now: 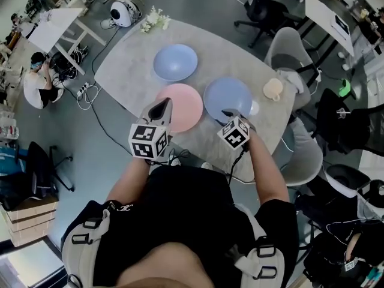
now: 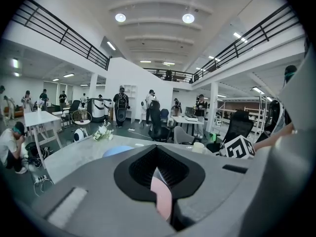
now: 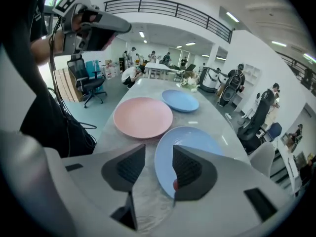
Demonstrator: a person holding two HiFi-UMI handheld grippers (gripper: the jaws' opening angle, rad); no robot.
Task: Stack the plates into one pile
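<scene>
Three plates lie apart on the grey oval table: a blue plate at the far side, a pink plate in the middle and a second blue plate to its right. My left gripper hovers over the pink plate's near left rim with its jaws together; in the left gripper view only a sliver of pink shows through the slit. My right gripper stands open astride the near rim of the right blue plate, the pads not pressing on it.
A cream cup stands right of the near blue plate, and white flowers lie at the table's far edge. Grey chairs crowd the table's right side. The near table edge runs just under both grippers.
</scene>
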